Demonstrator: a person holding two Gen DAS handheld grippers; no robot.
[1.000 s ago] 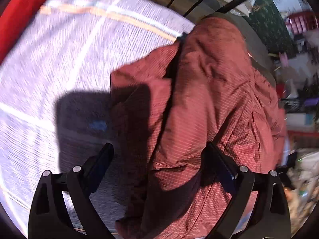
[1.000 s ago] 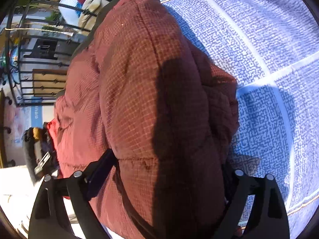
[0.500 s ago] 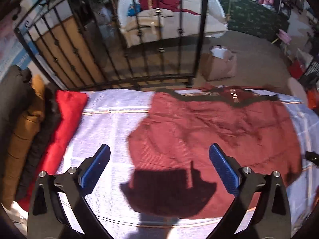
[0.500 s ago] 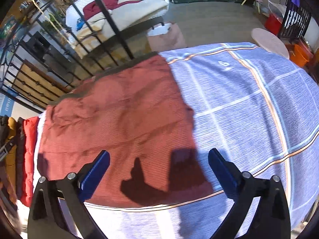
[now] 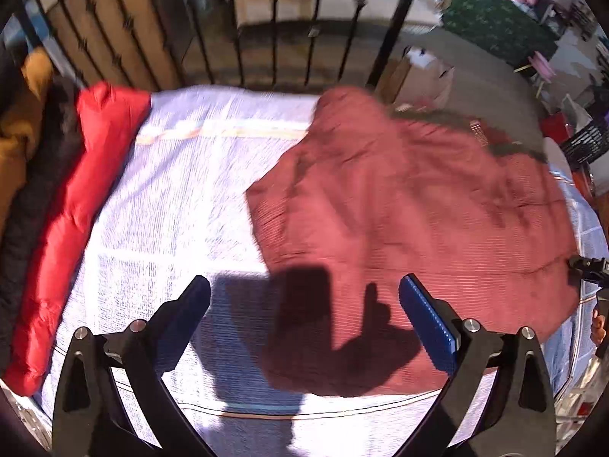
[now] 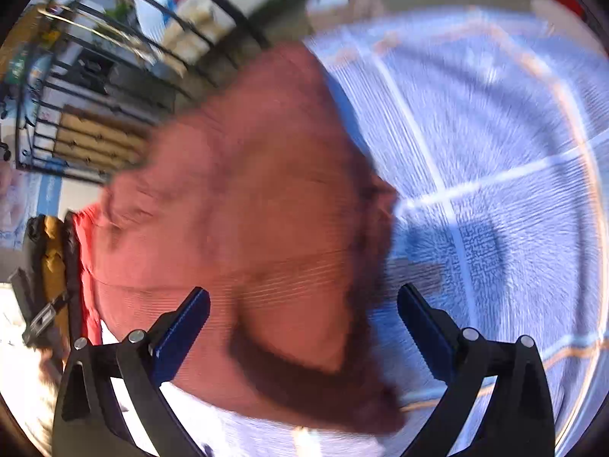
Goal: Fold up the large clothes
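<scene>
While both grippers hang over the bed with nothing in them, the jacket just lies there, spread on the blue checked sheet toward the railing side, its near edge close to the front of the bed. The left gripper is wide open, only shadow between its fingers. The right gripper is spread about as far as it goes too, with jacket under it but not pinched.

What I'd worry about: it's a puffy, slippery-looking thing, so grabbing just the top layer could drag the lot sideways instead of folding it. The right view is pretty blurred, so picking the hem there is a gamble. A sloppy fold will likely spring back open, and a hard pull could slide it off the front edge.
</scene>
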